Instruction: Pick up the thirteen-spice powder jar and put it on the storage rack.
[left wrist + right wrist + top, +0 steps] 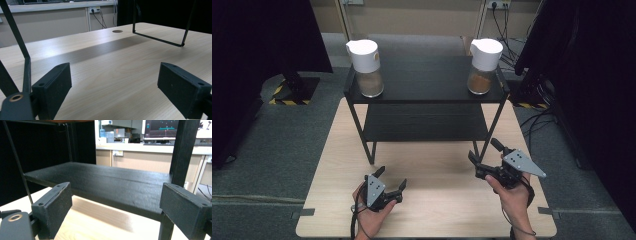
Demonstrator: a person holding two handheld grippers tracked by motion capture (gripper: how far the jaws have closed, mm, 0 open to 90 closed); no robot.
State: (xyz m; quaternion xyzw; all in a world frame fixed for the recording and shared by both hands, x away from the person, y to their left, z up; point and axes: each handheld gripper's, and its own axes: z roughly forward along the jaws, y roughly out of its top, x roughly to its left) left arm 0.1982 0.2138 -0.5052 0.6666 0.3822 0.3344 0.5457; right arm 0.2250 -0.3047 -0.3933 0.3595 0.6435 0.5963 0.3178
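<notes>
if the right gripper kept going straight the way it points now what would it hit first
Most likely the front edge of the black rack's lower shelf, straight ahead between the right gripper and its open jaws; the rack's front leg stands close on one side.

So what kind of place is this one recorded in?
Probably a lab or office workspace set up for recording: a light wooden table on grey carpet, black curtains at the sides, wall sockets with cables, and a monitor on a far counter.

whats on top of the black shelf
Two jars stand on the black shelf: the left jar and the right jar, both white-lidded with brown powder inside. The shelf's top board hides much of the lower tier.
</notes>
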